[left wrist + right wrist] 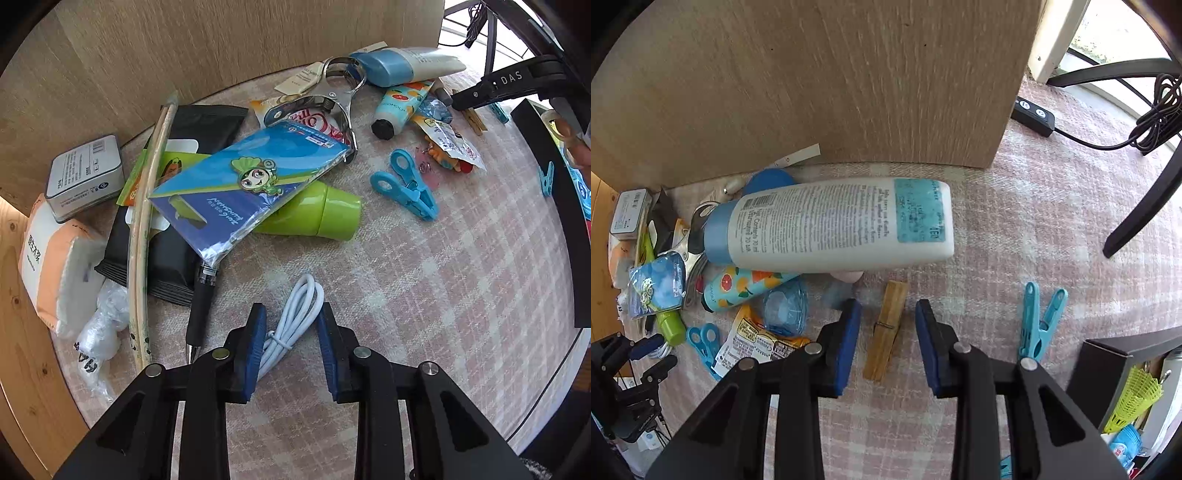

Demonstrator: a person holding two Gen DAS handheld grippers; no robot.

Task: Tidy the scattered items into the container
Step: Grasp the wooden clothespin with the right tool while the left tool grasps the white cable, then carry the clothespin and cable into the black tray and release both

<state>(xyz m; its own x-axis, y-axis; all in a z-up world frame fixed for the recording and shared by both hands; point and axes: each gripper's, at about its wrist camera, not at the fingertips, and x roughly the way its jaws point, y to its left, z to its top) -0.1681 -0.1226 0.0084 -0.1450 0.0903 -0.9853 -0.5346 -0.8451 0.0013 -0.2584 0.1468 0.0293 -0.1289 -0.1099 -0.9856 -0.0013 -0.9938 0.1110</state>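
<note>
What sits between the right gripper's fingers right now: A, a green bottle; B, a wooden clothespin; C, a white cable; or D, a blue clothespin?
B: in the right wrist view the wooden clothespin lies on the cloth between the right gripper's open fingers, with a gap on each side; the white cable lies at the left gripper instead.

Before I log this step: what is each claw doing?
Left claw: open, white cable between its pads, ungripped.
Right claw: open around wooden clothespin, ungripped.
</note>
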